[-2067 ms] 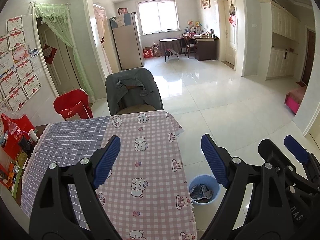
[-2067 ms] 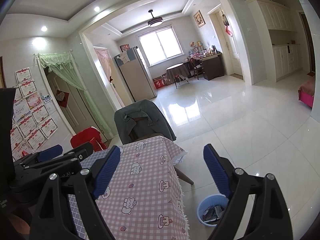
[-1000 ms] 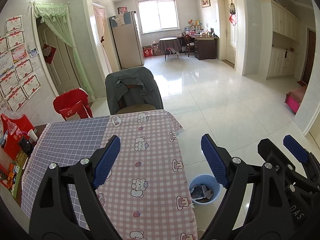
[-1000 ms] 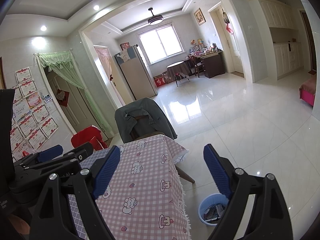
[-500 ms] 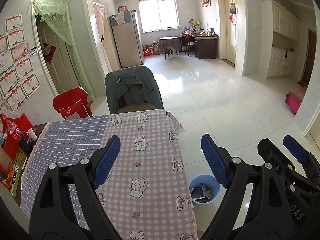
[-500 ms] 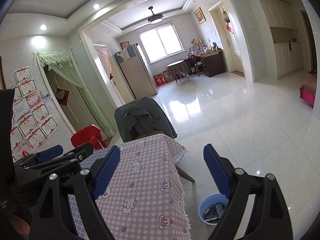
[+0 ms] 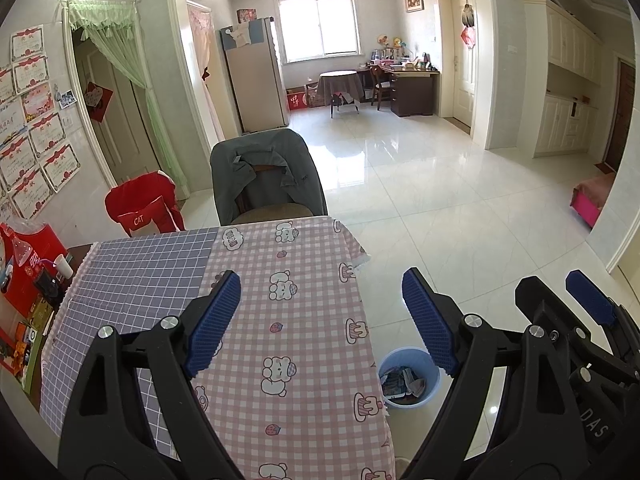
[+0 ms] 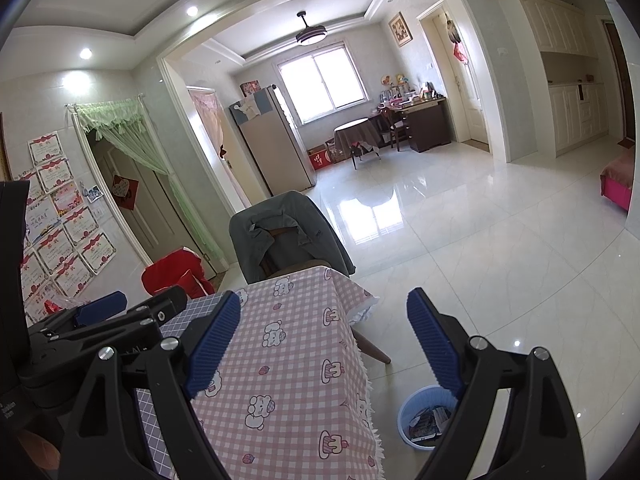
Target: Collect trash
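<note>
A small blue waste bin (image 7: 408, 378) stands on the white floor beside the table's right edge, with crumpled wrappers (image 7: 400, 380) inside; the right wrist view shows the bin (image 8: 420, 420) too. My left gripper (image 7: 322, 320) hovers open above the pink checked tablecloth (image 7: 296, 320), nothing between its blue pads. My right gripper (image 8: 324, 340) is open and empty over the table's right edge, and shows at the right of the left wrist view (image 7: 568, 308). The left gripper's finger (image 8: 104, 308) shows at the left of the right wrist view.
A chair (image 7: 264, 184) draped with a grey jacket stands at the table's far end. A red cushioned seat (image 7: 140, 208) sits by the left wall. Red packets and small items (image 7: 28, 280) crowd the table's left edge. White tiled floor (image 7: 440, 200) stretches to the right.
</note>
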The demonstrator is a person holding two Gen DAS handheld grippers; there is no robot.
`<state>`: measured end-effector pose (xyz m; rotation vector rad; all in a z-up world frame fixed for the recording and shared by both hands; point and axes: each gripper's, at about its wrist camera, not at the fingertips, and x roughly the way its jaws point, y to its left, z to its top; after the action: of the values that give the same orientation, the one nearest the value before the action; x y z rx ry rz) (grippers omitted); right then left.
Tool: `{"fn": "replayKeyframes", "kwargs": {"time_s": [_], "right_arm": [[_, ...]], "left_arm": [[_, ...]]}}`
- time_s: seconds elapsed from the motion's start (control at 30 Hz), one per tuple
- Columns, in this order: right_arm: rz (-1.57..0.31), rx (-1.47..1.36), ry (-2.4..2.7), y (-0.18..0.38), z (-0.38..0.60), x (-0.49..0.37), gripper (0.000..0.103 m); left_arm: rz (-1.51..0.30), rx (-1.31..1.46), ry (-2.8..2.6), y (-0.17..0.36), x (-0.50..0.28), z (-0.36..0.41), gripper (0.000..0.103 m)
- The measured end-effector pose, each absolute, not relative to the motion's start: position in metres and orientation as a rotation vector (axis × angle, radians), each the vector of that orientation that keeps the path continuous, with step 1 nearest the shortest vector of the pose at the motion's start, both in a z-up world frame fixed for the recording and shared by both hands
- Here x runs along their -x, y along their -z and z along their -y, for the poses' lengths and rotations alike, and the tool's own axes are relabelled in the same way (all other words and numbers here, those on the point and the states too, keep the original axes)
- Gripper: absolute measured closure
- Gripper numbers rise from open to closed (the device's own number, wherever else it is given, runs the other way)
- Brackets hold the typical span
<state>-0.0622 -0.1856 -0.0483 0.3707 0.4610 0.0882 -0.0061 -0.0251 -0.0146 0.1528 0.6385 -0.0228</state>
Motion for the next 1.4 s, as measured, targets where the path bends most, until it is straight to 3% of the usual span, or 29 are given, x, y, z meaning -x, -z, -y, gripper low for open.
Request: {"fn": "replayKeyframes", "kwargs": {"time_s": [1.4], "right_arm": [[-0.470, -0.376, -0.087, 0.055, 0.174, 0.067, 0.019]], "left_arm": [[-0.646, -0.150, 0.023, 0.016, 0.005, 0.022, 0.021]]}}
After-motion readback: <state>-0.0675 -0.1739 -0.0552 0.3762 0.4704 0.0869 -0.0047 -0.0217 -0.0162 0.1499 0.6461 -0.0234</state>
